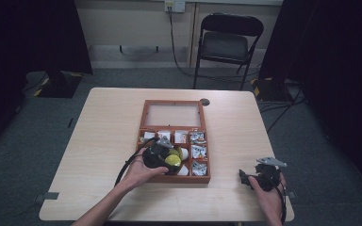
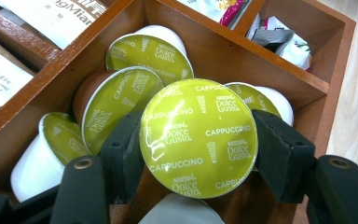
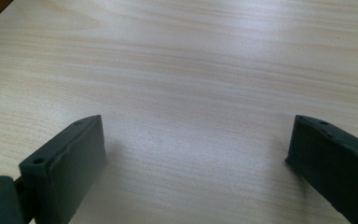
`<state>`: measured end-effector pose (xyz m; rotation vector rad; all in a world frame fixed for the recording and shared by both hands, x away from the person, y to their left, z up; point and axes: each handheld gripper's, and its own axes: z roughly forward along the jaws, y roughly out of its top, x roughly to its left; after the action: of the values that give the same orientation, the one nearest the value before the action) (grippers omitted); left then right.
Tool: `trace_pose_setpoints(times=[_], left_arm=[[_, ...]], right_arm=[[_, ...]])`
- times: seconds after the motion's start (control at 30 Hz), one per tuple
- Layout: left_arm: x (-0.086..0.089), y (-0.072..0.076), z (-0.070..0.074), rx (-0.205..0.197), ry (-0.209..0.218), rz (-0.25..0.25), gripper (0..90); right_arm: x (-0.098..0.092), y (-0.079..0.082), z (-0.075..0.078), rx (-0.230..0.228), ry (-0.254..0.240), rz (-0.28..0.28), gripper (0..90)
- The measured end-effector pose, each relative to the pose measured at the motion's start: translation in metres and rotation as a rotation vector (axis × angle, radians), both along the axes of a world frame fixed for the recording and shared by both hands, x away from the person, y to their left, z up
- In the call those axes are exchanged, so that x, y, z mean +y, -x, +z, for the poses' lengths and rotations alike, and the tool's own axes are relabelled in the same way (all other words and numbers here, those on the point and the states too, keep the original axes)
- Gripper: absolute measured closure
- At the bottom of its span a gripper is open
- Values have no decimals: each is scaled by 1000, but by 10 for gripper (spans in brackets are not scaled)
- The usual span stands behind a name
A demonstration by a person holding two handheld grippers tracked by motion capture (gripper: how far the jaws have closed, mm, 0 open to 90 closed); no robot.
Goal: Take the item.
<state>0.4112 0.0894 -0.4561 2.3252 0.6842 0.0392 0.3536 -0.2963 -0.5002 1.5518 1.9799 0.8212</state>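
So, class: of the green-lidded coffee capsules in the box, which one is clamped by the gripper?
The front capsule, foil lid facing the camera, pinched between the left gripper; the others lie loose behind it.

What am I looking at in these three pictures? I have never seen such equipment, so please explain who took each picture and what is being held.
A person sits at a wooden table and holds hand-operated tongs in each hand. The high view looks down from above; the other two come from small cameras riding on the tongs. On the table stands a wooden box with its lid open, divided into compartments of sachets and coffee capsules. The left tongs are shut on a green-lidded Cappuccino capsule over the capsule compartment. The right tongs are open, holding nothing, over bare table near its right edge.
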Motion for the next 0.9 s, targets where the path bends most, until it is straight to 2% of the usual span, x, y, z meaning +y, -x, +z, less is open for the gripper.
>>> trace_pose_setpoints(times=[0.27,0.4,0.47,0.53,0.6,0.67,0.73,0.77,0.87,0.9], left_arm=[[0,3,4,-11,23,-4,381],[4,3,8,-39,26,10,382],[6,3,10,-28,61,19,382],[7,4,13,-38,68,21,381],[7,5,13,-65,56,32,381],[8,4,13,-63,41,30,382],[9,3,13,-50,56,33,382],[10,3,14,-60,65,44,381],[11,3,16,-55,71,36,382],[12,3,16,-69,80,49,382]], right_arm=[[0,0,0,0,0,1,34],[0,0,0,0,0,1,34],[0,0,0,0,0,1,34],[0,0,0,0,0,0,34],[0,0,0,0,0,1,34],[0,0,0,0,0,1,34],[0,0,0,0,0,1,34],[0,0,0,0,0,1,34],[0,0,0,0,0,1,34],[0,0,0,0,0,1,34]])
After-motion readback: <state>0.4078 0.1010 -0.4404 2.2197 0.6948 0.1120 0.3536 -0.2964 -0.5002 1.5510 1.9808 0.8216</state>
